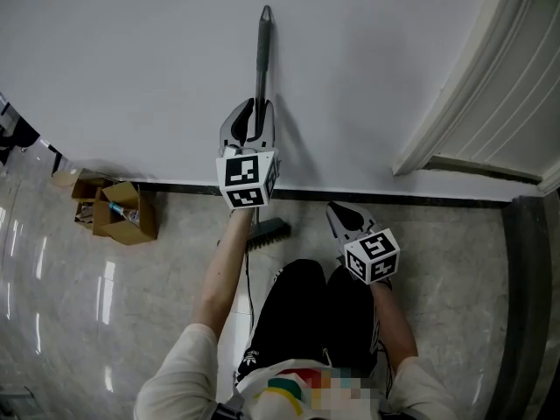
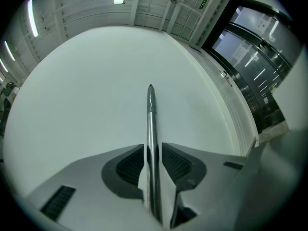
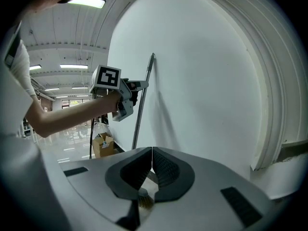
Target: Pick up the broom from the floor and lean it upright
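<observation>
The broom stands upright against the white wall; its grey handle point(image 1: 261, 59) rises from the dark brush head point(image 1: 267, 233) on the floor by the baseboard. My left gripper point(image 1: 254, 112) is at mid-handle with the handle point(image 2: 151, 124) running between its jaws, and the pads stand a sliver off it on both sides, so this gripper point(image 2: 153, 158) is open. In the right gripper view the left gripper point(image 3: 137, 88) sits at the handle point(image 3: 142, 100). My right gripper point(image 1: 337, 210) hangs lower to the right, shut and empty point(image 3: 152, 150), with the bristles point(image 3: 144, 200) showing below it.
Open cardboard boxes point(image 1: 118, 210) sit on the glossy floor at the left by the wall. A white door frame point(image 1: 455, 103) stands at the right. A black baseboard point(image 1: 394, 198) runs along the wall. The person's dark-trousered legs point(image 1: 306, 313) are just behind the brush head.
</observation>
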`<state>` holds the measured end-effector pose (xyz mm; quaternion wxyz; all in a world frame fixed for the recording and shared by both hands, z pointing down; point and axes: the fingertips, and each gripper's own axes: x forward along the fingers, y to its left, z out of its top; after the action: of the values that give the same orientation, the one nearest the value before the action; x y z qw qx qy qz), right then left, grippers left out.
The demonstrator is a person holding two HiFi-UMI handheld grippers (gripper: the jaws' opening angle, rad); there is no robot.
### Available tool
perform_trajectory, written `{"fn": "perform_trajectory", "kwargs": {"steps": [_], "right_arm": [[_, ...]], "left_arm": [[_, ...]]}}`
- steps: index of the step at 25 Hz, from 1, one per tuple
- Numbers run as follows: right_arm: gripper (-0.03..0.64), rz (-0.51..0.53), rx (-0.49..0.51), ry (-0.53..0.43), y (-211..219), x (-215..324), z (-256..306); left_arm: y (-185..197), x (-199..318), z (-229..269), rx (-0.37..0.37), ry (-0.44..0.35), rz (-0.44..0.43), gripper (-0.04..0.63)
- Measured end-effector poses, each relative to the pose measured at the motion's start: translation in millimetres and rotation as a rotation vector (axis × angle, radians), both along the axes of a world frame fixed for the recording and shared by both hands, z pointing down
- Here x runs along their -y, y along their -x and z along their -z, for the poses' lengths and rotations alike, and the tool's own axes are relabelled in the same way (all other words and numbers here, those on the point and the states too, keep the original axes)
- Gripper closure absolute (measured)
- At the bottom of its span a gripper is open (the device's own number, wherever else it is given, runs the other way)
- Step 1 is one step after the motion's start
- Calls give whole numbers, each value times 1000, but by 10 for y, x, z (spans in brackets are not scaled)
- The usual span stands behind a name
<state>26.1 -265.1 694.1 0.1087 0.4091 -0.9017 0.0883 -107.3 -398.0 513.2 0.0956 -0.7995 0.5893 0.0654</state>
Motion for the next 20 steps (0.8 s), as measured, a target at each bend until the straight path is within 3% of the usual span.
{"fn": "perform_trajectory", "kwargs": {"steps": [4, 7, 9, 14, 16, 20], "right_arm": [[604, 4, 20, 9, 40, 12, -20], [604, 9, 46, -6, 84, 18, 32], [604, 6, 70, -16, 115, 15, 76], [604, -40, 106, -46, 202, 32, 170], [604, -73, 124, -49, 205, 60, 179], [604, -106, 165, -45, 207, 142, 132]], "left_arm": [[-2, -119, 88, 12, -35, 24, 448], [66, -405, 80, 38, -63, 89, 448], [74, -635, -76, 41, -48, 100, 448], [6, -912, -783, -36, 112, 13, 458], [-55, -946, -1082, -43, 190, -6, 546], [-182, -948, -1561, -34, 291, -38, 551]]}}
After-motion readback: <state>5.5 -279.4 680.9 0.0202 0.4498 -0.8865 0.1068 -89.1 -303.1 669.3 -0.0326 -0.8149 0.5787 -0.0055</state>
